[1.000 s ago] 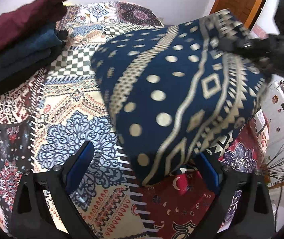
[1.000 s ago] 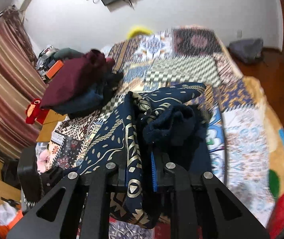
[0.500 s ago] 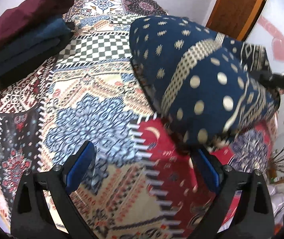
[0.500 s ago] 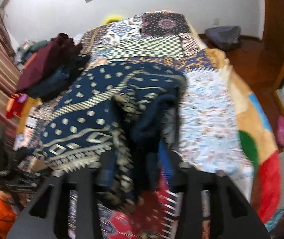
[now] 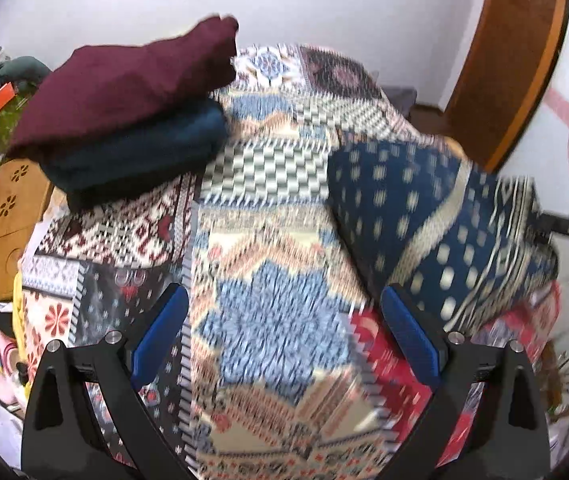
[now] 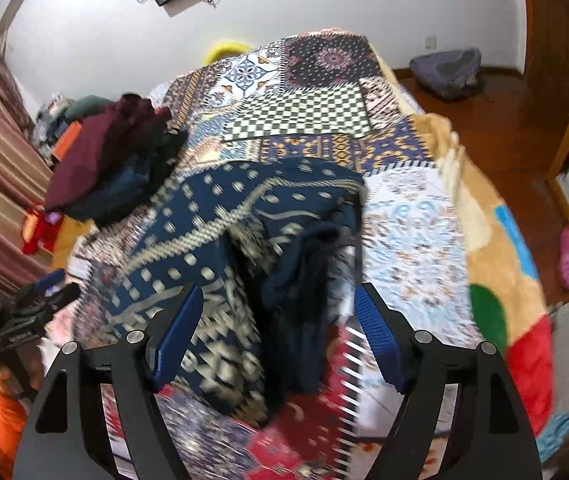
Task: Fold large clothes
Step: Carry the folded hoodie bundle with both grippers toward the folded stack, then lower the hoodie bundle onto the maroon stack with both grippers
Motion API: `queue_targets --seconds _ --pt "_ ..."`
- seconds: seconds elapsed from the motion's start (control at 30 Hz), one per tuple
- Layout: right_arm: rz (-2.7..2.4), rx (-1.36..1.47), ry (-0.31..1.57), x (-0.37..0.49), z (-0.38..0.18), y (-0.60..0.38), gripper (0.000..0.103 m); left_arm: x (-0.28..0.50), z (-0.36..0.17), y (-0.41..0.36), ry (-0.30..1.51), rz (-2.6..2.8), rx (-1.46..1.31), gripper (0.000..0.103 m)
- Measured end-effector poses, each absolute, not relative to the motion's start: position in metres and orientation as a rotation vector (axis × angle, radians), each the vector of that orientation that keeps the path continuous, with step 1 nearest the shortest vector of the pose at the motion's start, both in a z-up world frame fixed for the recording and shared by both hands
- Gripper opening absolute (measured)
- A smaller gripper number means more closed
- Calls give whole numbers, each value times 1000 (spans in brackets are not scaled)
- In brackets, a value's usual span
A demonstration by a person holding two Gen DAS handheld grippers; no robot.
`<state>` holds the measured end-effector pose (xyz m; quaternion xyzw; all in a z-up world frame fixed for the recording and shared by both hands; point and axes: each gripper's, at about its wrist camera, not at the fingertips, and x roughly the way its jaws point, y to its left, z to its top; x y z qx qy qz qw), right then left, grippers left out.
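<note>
Both claws spread, gripping nothing | right claw (image 6: 274, 334) just opened over navy patterned garment (image 6: 220, 240) | left claw (image 5: 280, 328) beside it

Our left claw (image 5: 282, 332) hangs wide open, tilted downward, nothing between its pads. Our right claw (image 6: 278, 330) has just been opening, jaws spread, pads pressing nothing.

A navy garment (image 6: 220, 236) patterned with cream dots, wavy bands and diamond borders lies folded into a thick bundle on the bed, its top face fairly flat. In the right wrist view its bunched, plain dark-blue edge (image 6: 304, 300) stands between the two blue fingers (image 6: 376, 336) without either one pressing on it, while the patterned part spreads up and to the left past the left finger. In the left wrist view the bundle (image 5: 436, 224) sits above and behind the right-hand finger (image 5: 408, 336), outside the gap.
</note>
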<state>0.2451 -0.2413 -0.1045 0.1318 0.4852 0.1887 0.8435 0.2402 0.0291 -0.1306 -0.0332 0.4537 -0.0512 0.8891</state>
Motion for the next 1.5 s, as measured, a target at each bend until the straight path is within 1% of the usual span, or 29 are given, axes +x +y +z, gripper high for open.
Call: queue_targets --seconds 0.17,0.3,0.37,0.47,0.53,0.63,0.73,0.77,0.8,0.83,0.9,0.93,1.0,1.03,1.07,1.13,1.27,1.37,1.5 --pt "429 364 1114 269 -127 -234 76 269 -123 16 947 -185 -148 98" --pt "429 387 1196 281 -153 -233 76 291 -135 2 1007 -279 -221 98" --pt "446 424 1227 285 -166 -237 77 304 -150 -6 1071 -340 -277 98" --pt "472 470 1213 290 -171 -243 78 318 -175 -11 1153 -397 -364 98" --pt "490 483 1216 294 -173 -243 81 327 -189 -10 1192 -458 -472 98" --pt "518 502 1219 302 -176 -240 81 342 -212 -10 1268 -537 -638 98" --pt "544 524 1224 308 -181 -236 81 354 -232 -16 1317 -569 -714 99" --pt "551 524 1226 309 -183 -235 80 357 -237 -19 1331 -574 -727 99" --pt "555 518 1226 309 -183 -234 73 359 -242 -22 1338 -580 -737 100" --pt "558 512 1231 309 -184 -233 57 361 -245 -24 1345 -587 -749 100" --pt "570 535 1238 309 -186 -234 52 364 -250 -28 1355 -597 -776 100" --pt "572 546 1235 309 -186 -235 45 365 -250 -29 1354 -598 -780 100" --pt "580 593 1235 308 -185 -237 38 364 -246 -32 1334 -603 -755 95" --pt "586 603 1234 309 -183 -236 34 362 -243 -33 1328 -601 -734 88" --pt "594 601 1231 308 -179 -235 32 362 -238 -35 1323 -597 -712 82" --pt "601 588 1222 307 -170 -230 28 360 -226 -38 1308 -585 -658 74" --pt "624 532 1183 307 -143 -211 27 354 -196 -32 1257 -561 -607 65" --pt "667 525 1131 312 -113 -198 27 349 -163 -18 1190 -549 -584 64" --pt "721 455 1001 325 -48 -163 27 348 -111 6 1073 -531 -549 64"
